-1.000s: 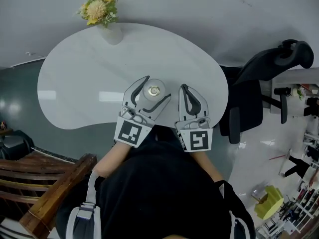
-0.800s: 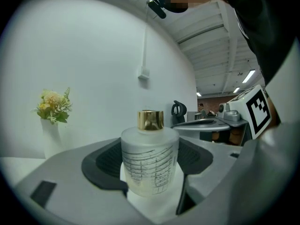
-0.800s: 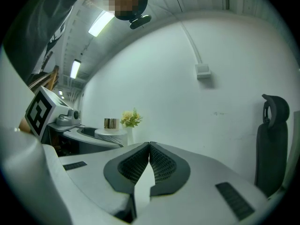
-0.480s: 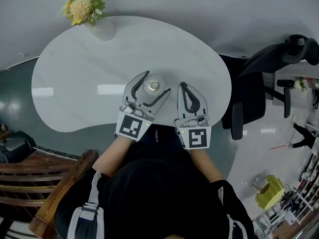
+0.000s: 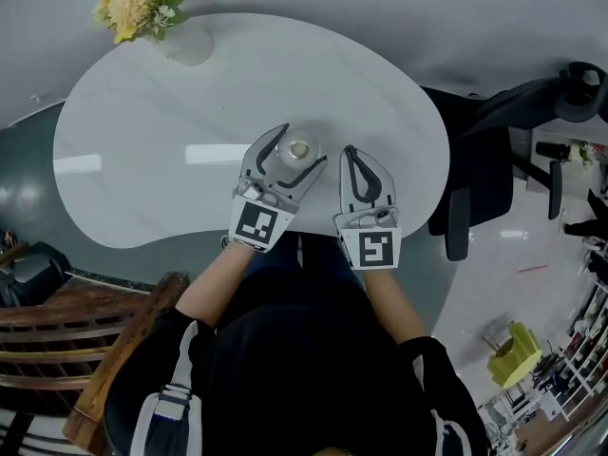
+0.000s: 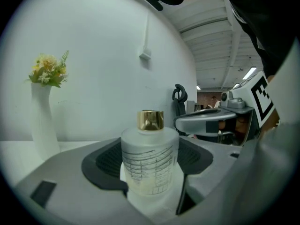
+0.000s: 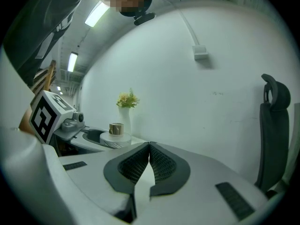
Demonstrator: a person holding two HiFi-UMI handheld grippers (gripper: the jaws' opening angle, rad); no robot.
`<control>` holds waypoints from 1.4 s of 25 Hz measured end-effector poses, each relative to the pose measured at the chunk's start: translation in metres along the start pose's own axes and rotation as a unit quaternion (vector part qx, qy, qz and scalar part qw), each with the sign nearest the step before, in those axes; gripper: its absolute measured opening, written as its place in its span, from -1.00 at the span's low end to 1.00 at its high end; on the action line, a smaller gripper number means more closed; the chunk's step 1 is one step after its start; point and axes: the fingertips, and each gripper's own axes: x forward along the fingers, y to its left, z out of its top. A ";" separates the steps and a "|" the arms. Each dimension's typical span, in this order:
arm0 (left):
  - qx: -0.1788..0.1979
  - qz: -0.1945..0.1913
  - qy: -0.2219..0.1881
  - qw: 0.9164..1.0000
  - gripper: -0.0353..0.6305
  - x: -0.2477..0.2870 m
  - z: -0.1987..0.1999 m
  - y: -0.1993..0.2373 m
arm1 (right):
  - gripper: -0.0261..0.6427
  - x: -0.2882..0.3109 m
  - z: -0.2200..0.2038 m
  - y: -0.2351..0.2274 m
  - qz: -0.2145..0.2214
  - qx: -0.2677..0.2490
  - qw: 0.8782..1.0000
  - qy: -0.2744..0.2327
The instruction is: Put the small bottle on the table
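Note:
The small bottle [image 5: 298,148], frosted glass with a gold cap, stands upright between the jaws of my left gripper [image 5: 302,146], which is shut on it over the near part of the white table [image 5: 142,141]. In the left gripper view the bottle [image 6: 150,161] fills the gap between the dark pads; its base is hidden, so I cannot tell whether it touches the table. My right gripper [image 5: 349,152] hovers just to the right, shut and empty, its pads meeting at the tips [image 7: 149,145]. The right gripper view shows the bottle [image 7: 115,130] to its left.
A white vase [image 5: 185,42] of yellow flowers stands at the table's far left edge. A black office chair [image 5: 503,131] sits right of the table. A wooden bench [image 5: 85,350] is at the lower left, next to the person.
The head view has shifted, so the table sits a little differently in frame. Both grippers keep the same pose, and the bottle stays in the left one.

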 end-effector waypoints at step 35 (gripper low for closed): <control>0.042 -0.011 0.087 0.995 0.11 0.053 -0.083 0.003 | -0.86 0.029 -0.056 -0.006 0.003 0.032 0.999 0.028</control>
